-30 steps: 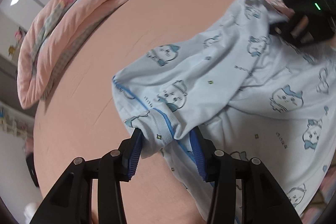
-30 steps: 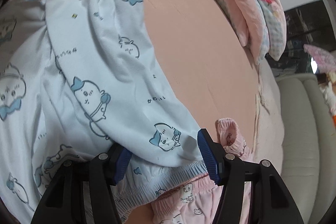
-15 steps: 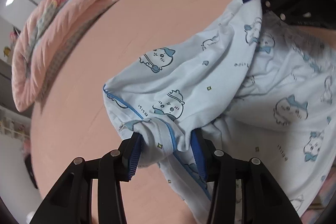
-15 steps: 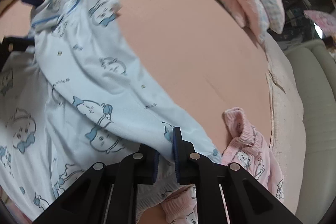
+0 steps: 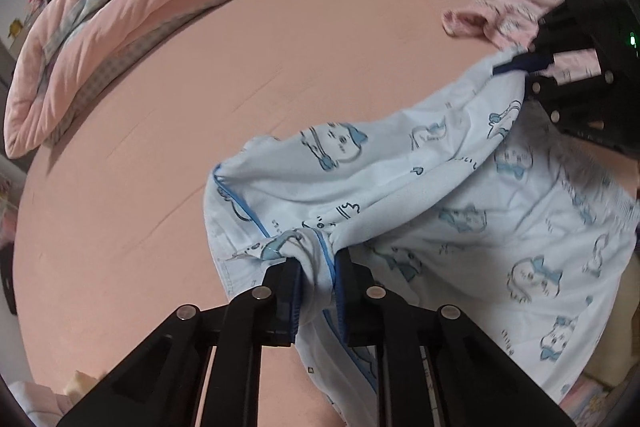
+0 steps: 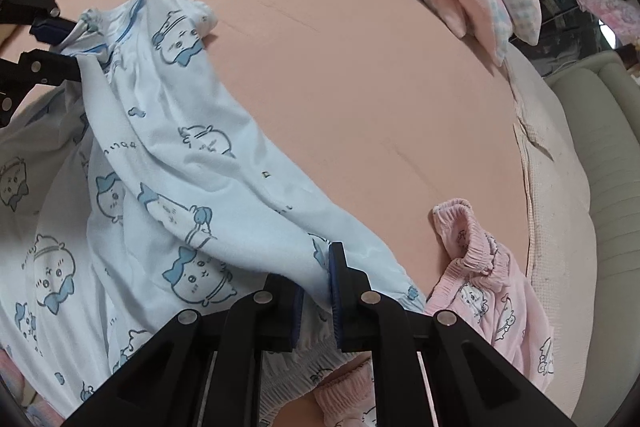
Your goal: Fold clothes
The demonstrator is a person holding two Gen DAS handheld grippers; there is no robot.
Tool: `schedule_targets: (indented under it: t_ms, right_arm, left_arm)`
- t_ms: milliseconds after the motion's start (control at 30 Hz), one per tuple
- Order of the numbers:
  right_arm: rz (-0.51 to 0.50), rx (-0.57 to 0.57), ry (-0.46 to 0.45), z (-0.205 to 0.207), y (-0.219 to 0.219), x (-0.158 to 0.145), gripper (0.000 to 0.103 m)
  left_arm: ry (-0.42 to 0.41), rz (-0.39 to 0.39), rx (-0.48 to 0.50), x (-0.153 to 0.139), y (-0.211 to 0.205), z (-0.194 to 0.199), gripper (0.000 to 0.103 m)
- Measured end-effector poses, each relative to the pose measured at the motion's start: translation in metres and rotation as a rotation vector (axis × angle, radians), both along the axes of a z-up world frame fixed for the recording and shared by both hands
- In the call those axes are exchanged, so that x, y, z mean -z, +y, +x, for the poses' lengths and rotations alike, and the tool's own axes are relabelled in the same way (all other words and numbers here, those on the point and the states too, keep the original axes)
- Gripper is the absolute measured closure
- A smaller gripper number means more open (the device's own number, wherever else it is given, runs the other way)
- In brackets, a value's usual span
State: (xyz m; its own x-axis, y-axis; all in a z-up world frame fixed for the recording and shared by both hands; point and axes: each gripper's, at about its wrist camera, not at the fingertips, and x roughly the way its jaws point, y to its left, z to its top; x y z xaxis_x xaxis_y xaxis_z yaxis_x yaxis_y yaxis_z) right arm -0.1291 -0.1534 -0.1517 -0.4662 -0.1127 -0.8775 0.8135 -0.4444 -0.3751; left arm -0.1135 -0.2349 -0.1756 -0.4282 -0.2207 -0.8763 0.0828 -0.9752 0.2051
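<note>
The light blue cotton garment printed with cartoon animal faces (image 5: 420,187) lies spread over a salmon-pink bed sheet (image 5: 200,87), filling the lower right of the left wrist view and the left half of the right wrist view.

The left hand-held gripper (image 5: 316,283), at the bottom centre of its own view, is closing: its blue-padded jaws stand narrow, pinching a bunched corner with darker blue piping. From that pinch the cloth runs up and to the right, toward the right hand-held gripper (image 5: 524,65) at the upper right edge of the frame.

In the right wrist view, the right hand-held gripper (image 6: 316,291) sits at the bottom centre, jaws nearly together and clamped on a fold of the blue garment (image 6: 180,167) near its ribbed hem. The cloth stretches diagonally to the upper left, where the left hand-held gripper (image 6: 60,31) grips the far corner.

A pink printed garment with an elastic cuff (image 6: 480,279) lies crumpled just right of the right gripper. A folded pink and checked quilt (image 5: 120,7) rests along the bed's far edge, at the upper left.
</note>
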Motion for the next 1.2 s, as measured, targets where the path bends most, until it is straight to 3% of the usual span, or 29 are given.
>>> schedule_targets:
  t_ms: [700, 1200]
  right_arm:
    - [0.013, 0.137, 0.029, -0.059, -0.020, -0.014, 0.096]
    - [0.037, 0.260, 0.065, -0.108, -0.023, -0.007, 0.096]
  left_arm:
    - [0.057, -0.113, -0.042, -0.035, -0.009, -0.047, 0.091]
    - [0.072, -0.205, -0.058, -0.049, -0.010, -0.111, 0.091]
